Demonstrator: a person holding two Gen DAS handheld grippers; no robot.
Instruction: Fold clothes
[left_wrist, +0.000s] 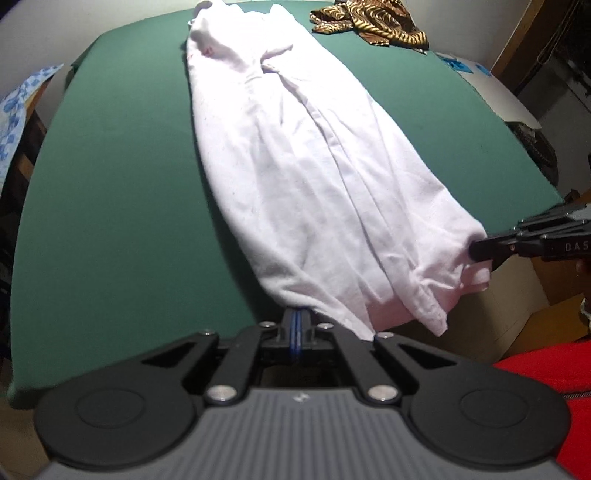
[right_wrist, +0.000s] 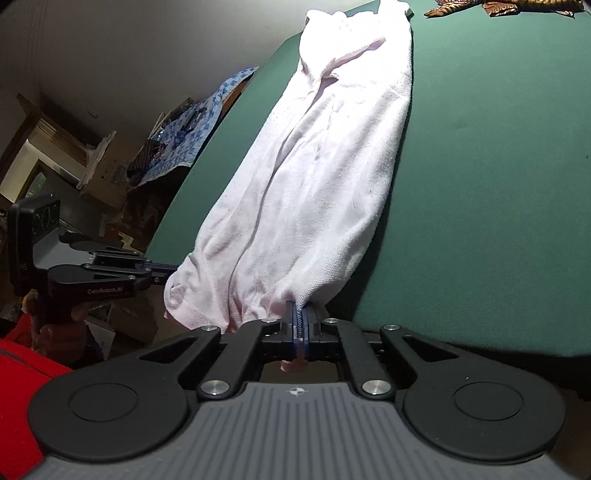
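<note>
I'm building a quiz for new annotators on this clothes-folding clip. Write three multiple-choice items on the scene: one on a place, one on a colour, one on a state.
1. Where does the brown-and-gold striped cloth lie?
A. at the far edge of the table
B. under the white garment
C. in a hand-held gripper

2. What colour is the table cover?
A. grey
B. green
C. yellow

3. How do the two hand-held grippers stand to the white garment?
A. both open above it
B. only one grips it
C. both shut on its near edge

Answers:
1. A: the striped cloth sits far off on the table, apart from the white garment.
2. B: the bare cover is green all around the garment.
3. C: the left hand-held gripper and the right hand-held gripper each pinch the near edge, one at each corner.
</note>
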